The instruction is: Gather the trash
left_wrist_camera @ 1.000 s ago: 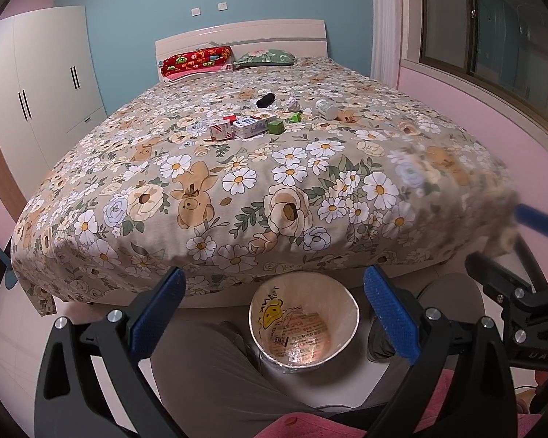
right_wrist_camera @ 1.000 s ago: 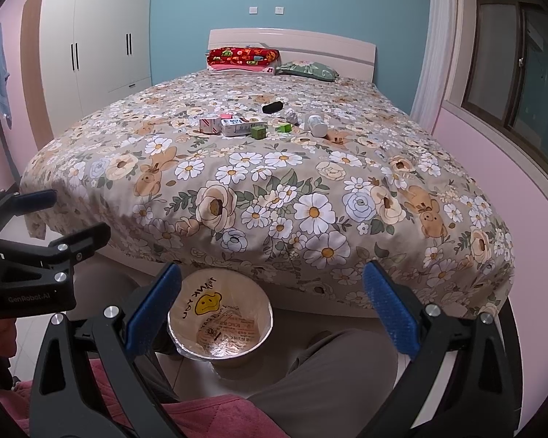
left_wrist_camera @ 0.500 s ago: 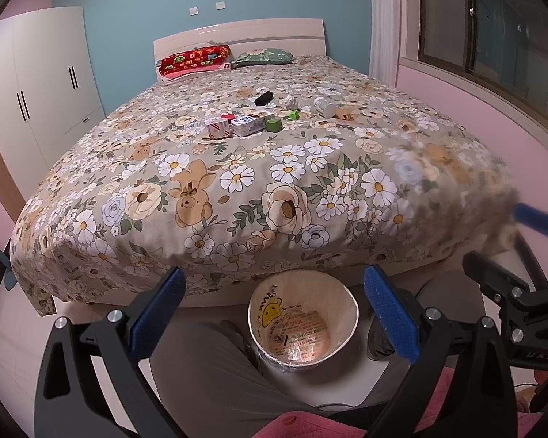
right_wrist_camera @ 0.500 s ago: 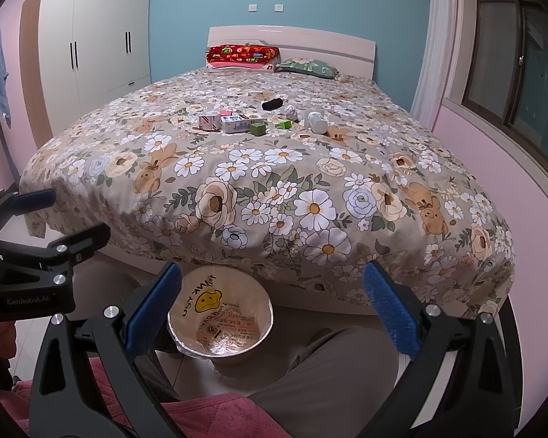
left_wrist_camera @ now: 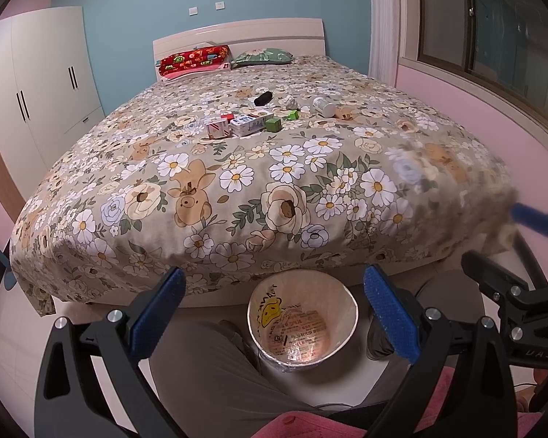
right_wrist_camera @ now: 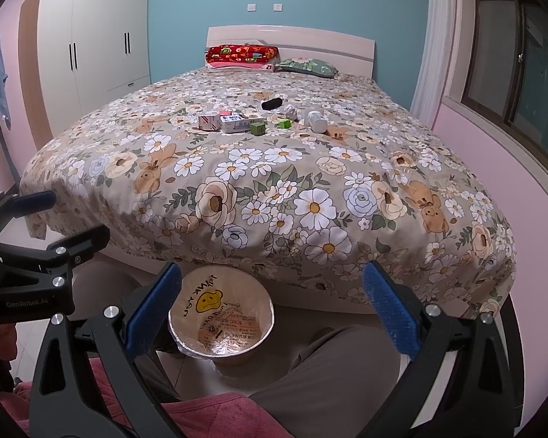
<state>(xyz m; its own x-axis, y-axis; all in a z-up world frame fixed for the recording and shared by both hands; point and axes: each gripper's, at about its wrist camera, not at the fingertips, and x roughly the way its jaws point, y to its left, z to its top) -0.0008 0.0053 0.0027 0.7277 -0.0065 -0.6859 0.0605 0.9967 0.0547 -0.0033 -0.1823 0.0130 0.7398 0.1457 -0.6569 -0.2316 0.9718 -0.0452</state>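
Observation:
Several bits of trash lie in the middle of the floral bed (left_wrist_camera: pixel 237 189): a red-and-white carton (left_wrist_camera: pixel 216 128), a blue-and-white box (left_wrist_camera: pixel 251 122), a green cube (left_wrist_camera: pixel 273 124), a black tube (left_wrist_camera: pixel 263 98), a crumpled paper (left_wrist_camera: pixel 290 102) and a white bottle (left_wrist_camera: pixel 323 106). They also show in the right wrist view, with the box (right_wrist_camera: pixel 237 123) and the bottle (right_wrist_camera: pixel 316 120). A lined trash bin (left_wrist_camera: pixel 302 323) (right_wrist_camera: pixel 221 323) stands on the floor at the bed's foot, between the person's legs. My left gripper (left_wrist_camera: pixel 272 319) and right gripper (right_wrist_camera: pixel 272 315) are both open and empty, held above the bin.
A white wardrobe (left_wrist_camera: pixel 44 84) stands left of the bed. A pink wall with a window (right_wrist_camera: pixel 511 73) runs along the right. A red pillow (left_wrist_camera: pixel 193 60) and a green pillow (left_wrist_camera: pixel 263 57) lie at the headboard. The person's legs flank the bin.
Both views have risen slightly and tipped a little, so the bed sits lower in frame. Both grippers stay open; the trash has not moved.

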